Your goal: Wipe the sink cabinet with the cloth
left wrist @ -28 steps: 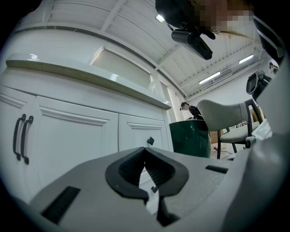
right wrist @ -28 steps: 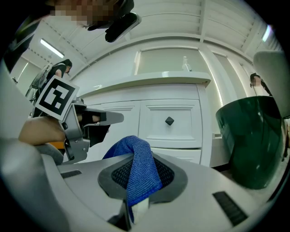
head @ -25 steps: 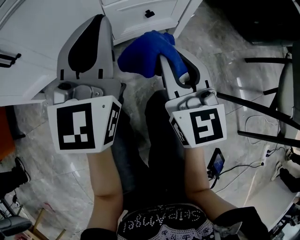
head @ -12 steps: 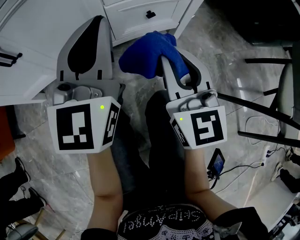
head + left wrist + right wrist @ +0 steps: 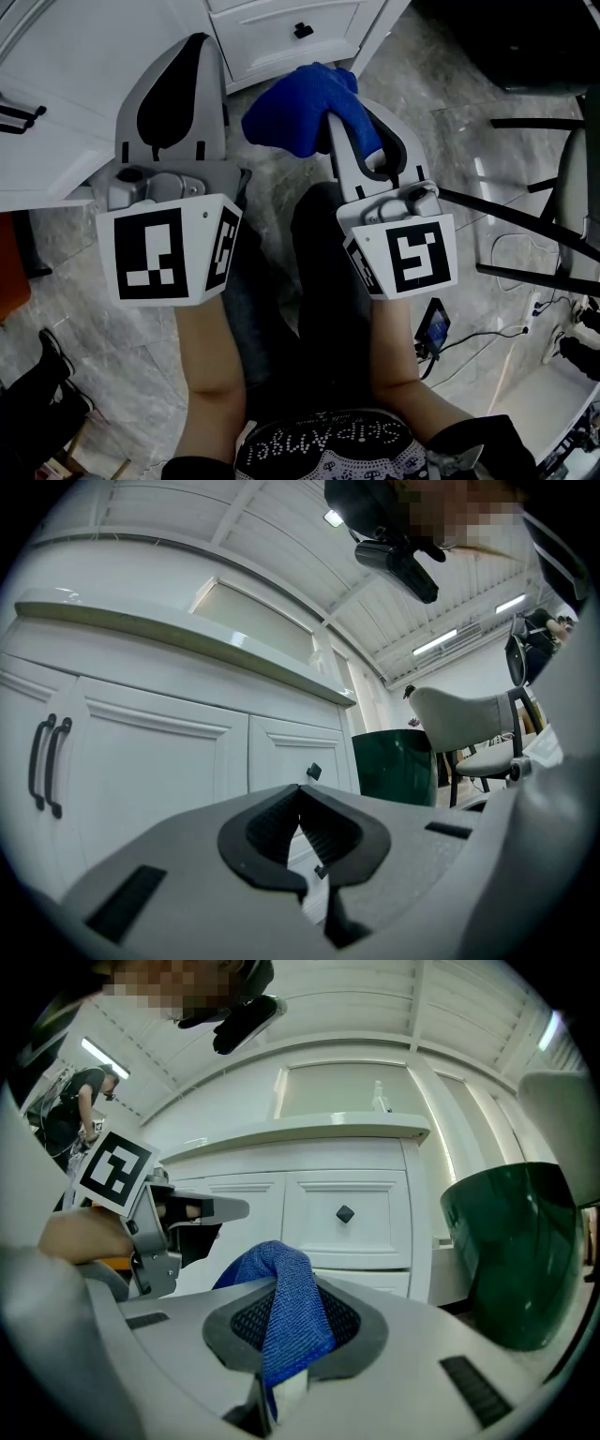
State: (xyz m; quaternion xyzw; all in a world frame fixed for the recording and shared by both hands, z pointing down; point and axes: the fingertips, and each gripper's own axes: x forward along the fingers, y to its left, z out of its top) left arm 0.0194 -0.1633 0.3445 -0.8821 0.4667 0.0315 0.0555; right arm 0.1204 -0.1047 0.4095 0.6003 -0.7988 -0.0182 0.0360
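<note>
Cabinetry fills the upper part of the head view: the white sink cabinet (image 5: 84, 84) stands just ahead of the person, with a grey marbled floor (image 5: 441, 112) below it. Off to the cabinet's right end stands a dark green bin (image 5: 516, 1251).

Both grippers are held out in front of the cabinet, side by side and apart from each other, neither touching it. The left gripper (image 5: 300, 794) points at the panelled doors; its jaws are closed tip to tip with nothing between them, and only a thin slit shows behind the tips. The right gripper (image 5: 286, 1283) faces a drawer front, its jaws clamped on the blue cloth (image 5: 295, 103). The cloth runs as a folded band between the ribbed pads and bunches out past the tips, hanging in the air just short of the cabinet.

2 dark bar handles (image 5: 47, 761) sit side by side on the left doors. 1 small dark knob (image 5: 345, 1213) marks the drawer directly beyond the cloth.
</note>
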